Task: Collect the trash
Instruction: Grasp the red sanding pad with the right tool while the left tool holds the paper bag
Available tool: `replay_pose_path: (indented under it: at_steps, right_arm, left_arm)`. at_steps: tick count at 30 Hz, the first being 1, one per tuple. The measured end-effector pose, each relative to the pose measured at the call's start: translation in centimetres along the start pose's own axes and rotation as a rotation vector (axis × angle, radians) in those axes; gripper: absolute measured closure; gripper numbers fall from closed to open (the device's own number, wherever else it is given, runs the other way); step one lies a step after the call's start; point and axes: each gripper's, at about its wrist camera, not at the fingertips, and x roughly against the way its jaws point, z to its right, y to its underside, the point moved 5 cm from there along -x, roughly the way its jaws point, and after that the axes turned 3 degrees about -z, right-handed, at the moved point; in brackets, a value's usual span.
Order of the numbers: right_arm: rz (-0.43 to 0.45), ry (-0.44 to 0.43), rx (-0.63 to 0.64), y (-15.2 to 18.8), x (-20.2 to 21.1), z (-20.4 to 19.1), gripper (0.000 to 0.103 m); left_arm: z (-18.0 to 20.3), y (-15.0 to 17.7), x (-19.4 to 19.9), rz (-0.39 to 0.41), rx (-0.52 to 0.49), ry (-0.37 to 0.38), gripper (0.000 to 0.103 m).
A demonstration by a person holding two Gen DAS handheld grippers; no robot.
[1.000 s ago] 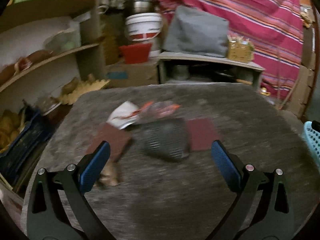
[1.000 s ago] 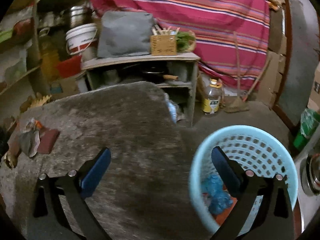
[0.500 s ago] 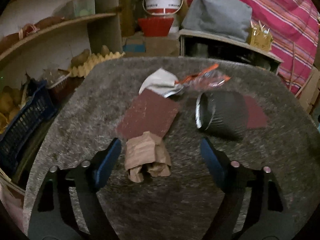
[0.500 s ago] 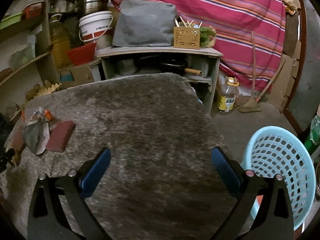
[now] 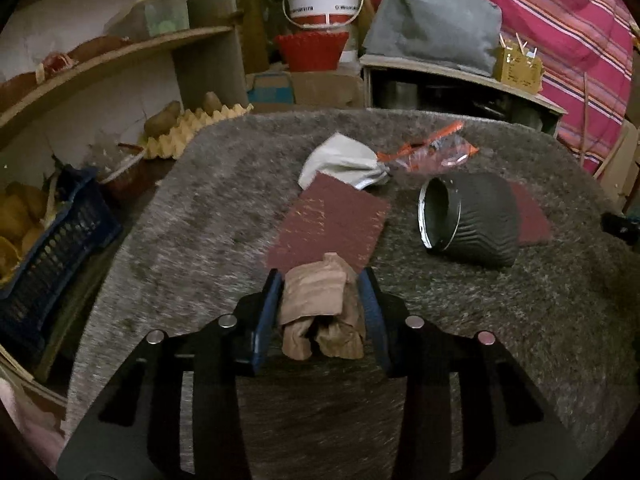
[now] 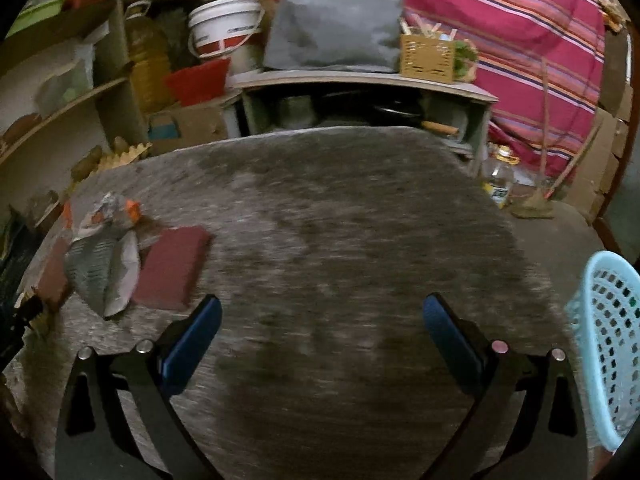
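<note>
A crumpled brown paper (image 5: 316,300) lies on the grey fuzzy table (image 5: 200,208), and my left gripper (image 5: 320,280) is closing on it, with both blue pads against its sides. Beyond it lie a maroon sheet (image 5: 332,220), a white paper wad (image 5: 344,162), an orange-and-clear wrapper (image 5: 432,152) and a black ribbed cup (image 5: 472,220) on its side, which rests on a second maroon sheet (image 5: 530,220). My right gripper (image 6: 322,308) hangs open over bare table, nothing between its fingers. The trash pile (image 6: 104,260) is to its left and the light-blue basket (image 6: 608,340) at the right edge.
Curved shelves (image 5: 112,60) stand to the left, with an egg tray (image 5: 192,128) and a dark blue crate (image 5: 52,248) beside the table. Behind the table are a white bucket (image 5: 324,0), a red tub (image 5: 310,50) and a low shelf (image 6: 360,80) bearing a grey bag. A bottle (image 6: 498,180) stands on the floor to the right.
My left gripper came forward and down over the brown paper, and its jaws narrowed from wide open onto it. My right gripper swung left from above the blue basket to over the table.
</note>
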Motion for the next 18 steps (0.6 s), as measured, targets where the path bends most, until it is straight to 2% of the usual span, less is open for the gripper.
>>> replay_pose_path:
  at_steps: [3,8,13,18]
  right_arm:
    - [-0.012,0.001,0.039,0.0,-0.6,-2.3,0.005]
    - [-0.033,0.004,0.086,-0.3,-1.9,-5.8,0.005]
    - [-0.065,0.014,0.150,-0.1,-3.5,-9.2,0.005]
    - [-0.070,0.035,0.188,-0.1,-4.2,-11.0,0.005]
  left_arm:
    - [-1.2,-0.3,1.3,0.042,0.013,-0.009,0.064]
    - [-3.4,-0.9,1.6,0.068,0.052,-0.029,0.064]
    - [-5.2,-1.4,1.3,0.067,0.097,-0.027,0.064]
    - [-6.1,-1.5,0.8,0.059,0.128,-0.023,0.064]
